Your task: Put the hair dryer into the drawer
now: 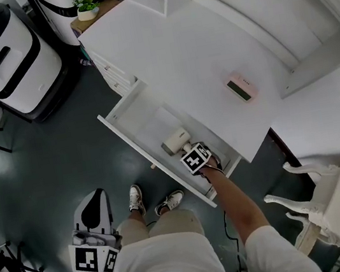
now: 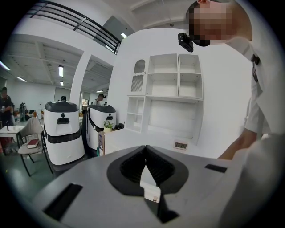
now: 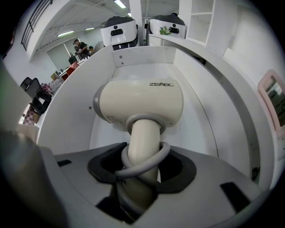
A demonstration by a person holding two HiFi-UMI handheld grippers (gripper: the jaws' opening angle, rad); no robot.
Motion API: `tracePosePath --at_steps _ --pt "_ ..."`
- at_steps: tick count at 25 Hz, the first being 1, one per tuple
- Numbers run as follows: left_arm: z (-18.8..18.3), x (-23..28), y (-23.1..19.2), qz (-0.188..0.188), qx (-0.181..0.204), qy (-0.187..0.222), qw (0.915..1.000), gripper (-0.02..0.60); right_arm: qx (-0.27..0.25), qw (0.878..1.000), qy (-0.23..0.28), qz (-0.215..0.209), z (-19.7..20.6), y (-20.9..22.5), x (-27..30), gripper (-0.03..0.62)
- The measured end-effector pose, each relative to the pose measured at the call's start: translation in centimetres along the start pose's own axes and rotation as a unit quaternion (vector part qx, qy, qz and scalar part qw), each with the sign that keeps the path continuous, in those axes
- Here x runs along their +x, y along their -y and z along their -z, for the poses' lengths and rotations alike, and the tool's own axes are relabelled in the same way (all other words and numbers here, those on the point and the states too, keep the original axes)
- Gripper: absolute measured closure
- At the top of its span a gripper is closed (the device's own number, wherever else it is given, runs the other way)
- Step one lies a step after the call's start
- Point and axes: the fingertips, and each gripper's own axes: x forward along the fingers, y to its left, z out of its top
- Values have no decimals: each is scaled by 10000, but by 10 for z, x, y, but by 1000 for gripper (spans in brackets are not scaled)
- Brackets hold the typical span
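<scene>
A cream hair dryer (image 1: 176,141) lies inside the open white drawer (image 1: 125,139), its barrel toward the drawer's back. My right gripper (image 1: 196,158) points steeply down into the drawer and is shut on the dryer's handle. In the right gripper view the handle (image 3: 141,138), wrapped with its grey cord (image 3: 151,162), sits between the jaws of my right gripper (image 3: 141,167), and the barrel (image 3: 142,104) rests over the drawer floor (image 3: 196,116). My left gripper (image 1: 95,209) hangs low by the person's left leg, away from the drawer. Its jaws are shut on nothing in the left gripper view (image 2: 145,153).
The drawer sticks out from a white desk (image 1: 194,50) that carries a pink clock (image 1: 239,89). A white shelf unit (image 2: 169,98) stands at the desk's back. Two white and black machines (image 1: 5,56) stand at the far left, a white chair (image 1: 328,196) at the right.
</scene>
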Motion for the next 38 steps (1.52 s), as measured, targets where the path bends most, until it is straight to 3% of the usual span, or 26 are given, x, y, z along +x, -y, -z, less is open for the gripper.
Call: tracePosePath --at_steps 12,22,27,38 --pt "-1 11 2 280 14 -20 9996 565 29 9999 17 165 4 3 -7 358" --pt "-3 23 1 708 27 -28 9975 565 390 9977 505 231 -9 3 -32 236" --pt "-11 29 -2 1007 61 42 9949 565 526 9938 762 609 -15 6 -56 233" --pt "-32 41 -4 1698 92 325 9849 565 1438 9767 1179 1077 0 7 -115 233"
